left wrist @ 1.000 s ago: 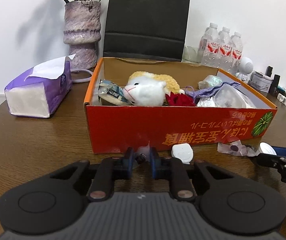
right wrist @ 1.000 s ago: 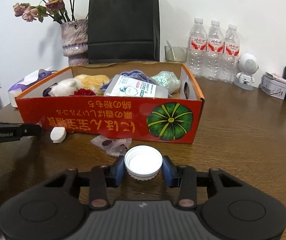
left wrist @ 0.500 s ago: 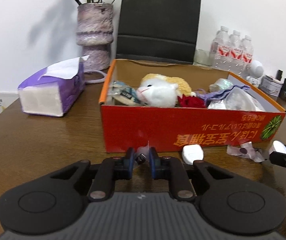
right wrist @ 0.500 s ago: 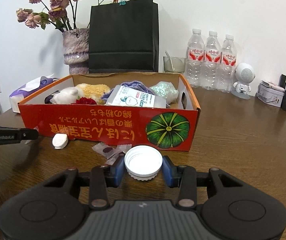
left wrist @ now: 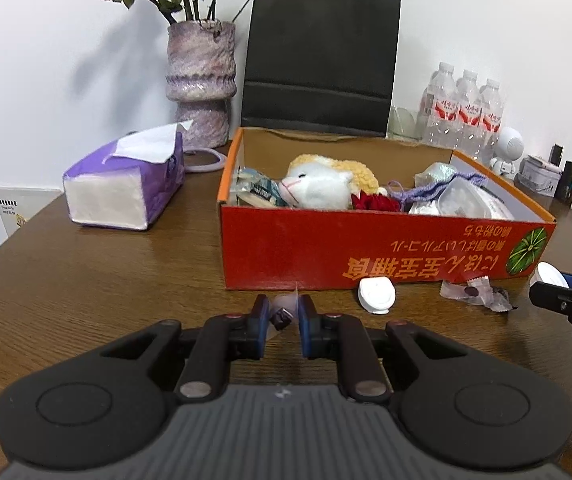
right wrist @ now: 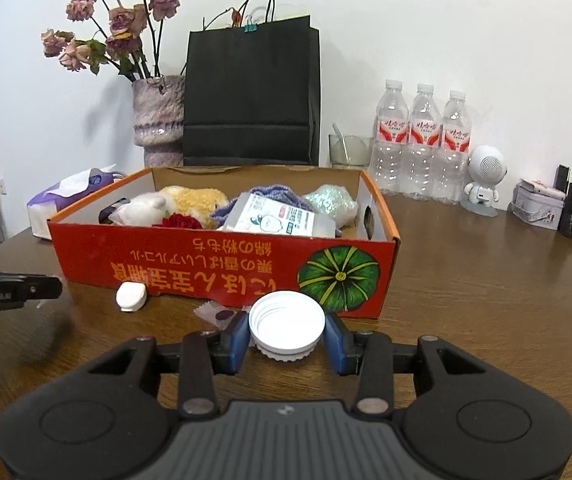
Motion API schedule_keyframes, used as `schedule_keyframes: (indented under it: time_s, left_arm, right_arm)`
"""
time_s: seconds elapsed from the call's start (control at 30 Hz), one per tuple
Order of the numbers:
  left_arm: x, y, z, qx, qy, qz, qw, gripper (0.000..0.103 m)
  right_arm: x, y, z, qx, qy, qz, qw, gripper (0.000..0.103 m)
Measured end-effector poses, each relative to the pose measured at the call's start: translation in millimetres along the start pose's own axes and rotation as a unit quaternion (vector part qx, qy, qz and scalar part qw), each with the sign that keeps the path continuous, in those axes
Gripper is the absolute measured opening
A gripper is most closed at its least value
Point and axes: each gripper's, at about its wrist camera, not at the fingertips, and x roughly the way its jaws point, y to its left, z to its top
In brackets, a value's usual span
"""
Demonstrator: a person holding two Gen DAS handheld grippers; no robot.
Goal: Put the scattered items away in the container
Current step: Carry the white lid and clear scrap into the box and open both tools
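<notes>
Raised and drawn back a little from the box since a second ago: both grippers, each with its load unchanged. Left gripper clamped on a small clear-wrapped candy, dark piece visible inside, wrapper fin sticking up between the blue pads. Right gripper closed on a white screw cap, open side up, ribbed rim underneath, squeezed between blue pads.

Orange-red cardboard box, printed upside down with a green pumpkin at its right end, already holding a white and yellow plush toy, a red rose, purple knitted cloth, a printed white pouch and a glittery pouch. On the wood just near of the box front: a small white case left of centre, a second wrapped candy to its right, both untouched. Open top free above the box's near wall; bare table wide to the right of the box and on the near left.

Far side crowded: purple tissue pack left of the box, vase with dried roses, black paper bag right behind the box, three water bottles, a glass, a white robot figure, small tins and cosmetics at the far right. White wall behind.
</notes>
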Motion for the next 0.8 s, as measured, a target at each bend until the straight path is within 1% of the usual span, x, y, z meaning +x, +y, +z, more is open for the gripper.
schedule_keyframes:
  time_s: [0.23,0.5,0.63,0.8]
  left_arm:
    - [-20,1,11,-0.002,-0.028,-0.014,0.9995,0.016]
    - [-36,4,28,-0.006,-0.064,-0.032,0.9974,0.016]
    - [-33,6,40,-0.009,-0.074,-0.045,0.9962,0.016]
    - [-22,4,68,-0.003,-0.098,-0.057,0.9935,0.016]
  right_arm:
    - [-15,-1,10,0.001,-0.025,0.001,1.000,0.039]
    - [-17,-17,27,0.033,-0.021,0.015,0.999,0.039]
    - [-16,-19,43,0.035,-0.028,0.026,0.999,0.039]
    - [-3,-17,76,0.026,-0.041,0.031,0.998,0.039]
